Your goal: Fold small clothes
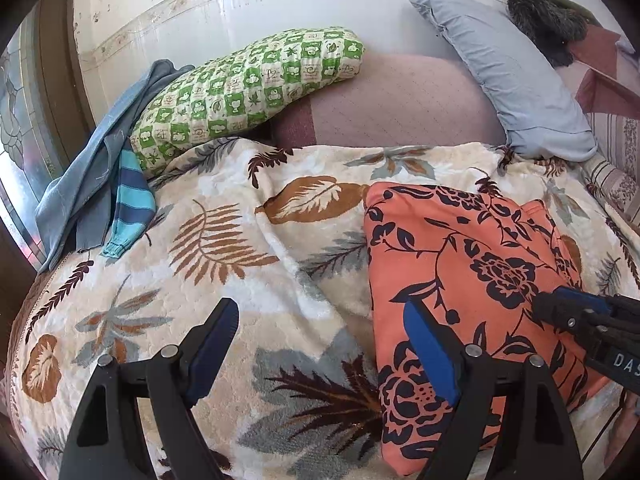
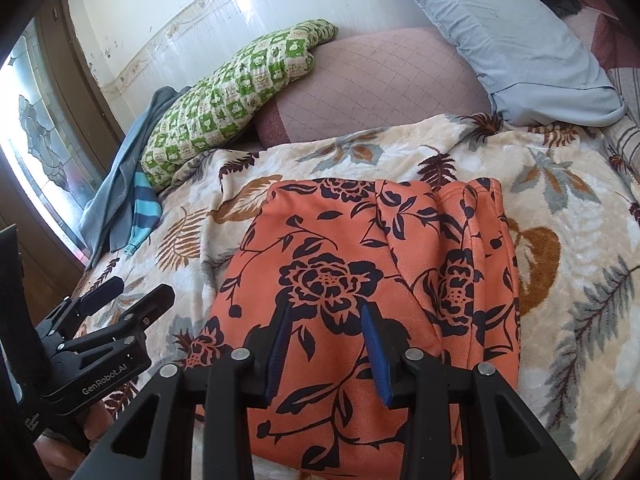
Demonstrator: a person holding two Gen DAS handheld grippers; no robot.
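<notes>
My right tongs (image 2: 326, 344) hover spread over the garment (image 2: 360, 280); left tongs (image 1: 320, 352) spread beside it; next I pinch an edge to fold.

Orange garment (image 2: 360, 264), black floral; green-checked pillow (image 1: 248, 92).

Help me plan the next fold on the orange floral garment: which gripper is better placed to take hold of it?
Probably the right gripper: it is open directly above the orange floral garment, fingers over the cloth. The left gripper is also open but sits beside the garment's left edge, mostly over the leaf-print blanket.
</notes>
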